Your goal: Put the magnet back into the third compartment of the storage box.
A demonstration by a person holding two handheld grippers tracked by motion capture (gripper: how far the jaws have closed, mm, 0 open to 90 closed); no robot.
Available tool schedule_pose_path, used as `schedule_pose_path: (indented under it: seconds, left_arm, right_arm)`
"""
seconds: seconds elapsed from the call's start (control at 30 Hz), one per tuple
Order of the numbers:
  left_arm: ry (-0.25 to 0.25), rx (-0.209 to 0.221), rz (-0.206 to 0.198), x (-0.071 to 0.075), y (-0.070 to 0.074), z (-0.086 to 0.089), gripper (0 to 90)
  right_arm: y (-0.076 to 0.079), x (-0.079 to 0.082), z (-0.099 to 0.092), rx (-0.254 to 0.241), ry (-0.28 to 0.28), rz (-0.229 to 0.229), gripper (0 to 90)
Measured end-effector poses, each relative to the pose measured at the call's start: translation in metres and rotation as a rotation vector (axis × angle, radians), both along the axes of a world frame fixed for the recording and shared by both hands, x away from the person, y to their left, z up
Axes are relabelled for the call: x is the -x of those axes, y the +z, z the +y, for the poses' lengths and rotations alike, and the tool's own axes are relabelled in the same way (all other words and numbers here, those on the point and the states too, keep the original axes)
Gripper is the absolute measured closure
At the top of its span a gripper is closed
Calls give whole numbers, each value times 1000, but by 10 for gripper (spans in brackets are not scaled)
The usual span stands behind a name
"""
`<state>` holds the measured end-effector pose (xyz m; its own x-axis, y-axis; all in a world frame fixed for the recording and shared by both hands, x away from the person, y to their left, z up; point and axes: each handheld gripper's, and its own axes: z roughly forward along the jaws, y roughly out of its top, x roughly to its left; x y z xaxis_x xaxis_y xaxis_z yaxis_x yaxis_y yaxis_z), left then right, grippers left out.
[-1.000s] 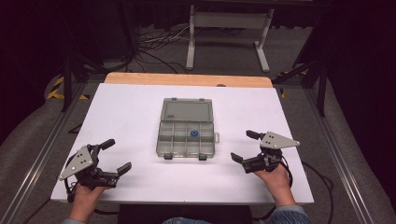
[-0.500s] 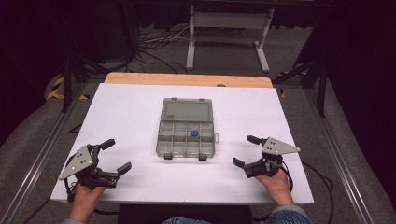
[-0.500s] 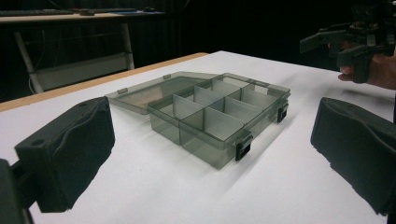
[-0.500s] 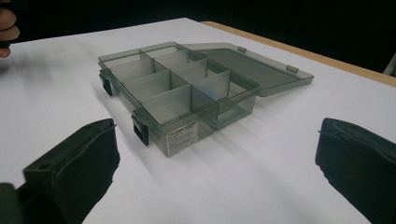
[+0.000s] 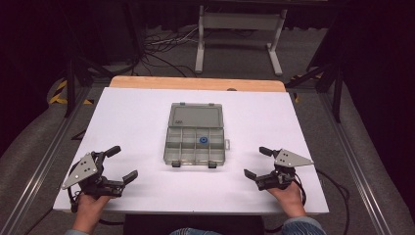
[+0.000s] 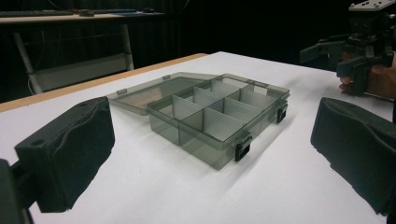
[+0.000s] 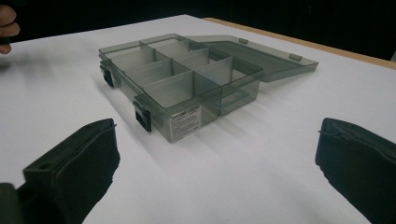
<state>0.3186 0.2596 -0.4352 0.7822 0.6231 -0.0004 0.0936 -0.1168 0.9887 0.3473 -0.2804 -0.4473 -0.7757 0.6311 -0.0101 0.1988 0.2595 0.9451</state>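
left gripper near table's front left edge, jaws spread wide, holding nothing. right gripper near front right edge, jaws likewise apart, empty. between them, farther in, smoky compartment box at table centre, lid laid flat behind; blue piece in one compartment.

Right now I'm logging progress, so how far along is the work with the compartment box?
Done: the compartment box sits open, its lid laid flat behind it, and a small blue part lies in one compartment. In hand: nothing; the left hand-held gripper and right hand-held gripper are both open, resting on the white table either side, apart from the box. Left: any further handling, probably closing the lid and its latches.
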Motion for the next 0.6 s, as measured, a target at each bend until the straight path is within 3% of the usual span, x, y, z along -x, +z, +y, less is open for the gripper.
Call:
schedule_pose_path:
  seconds: [0.33, 0.6]
  left_arm:
    - [-4, 5, 5, -2, -2, -1, 3]
    - [-7, 11, 14, -2, -2, -1, 2]
  right_arm:
    - [-6, 1, 6, 16, -10, 8, 0]
    - [-6, 1, 4, 1, -21, 9, 0]
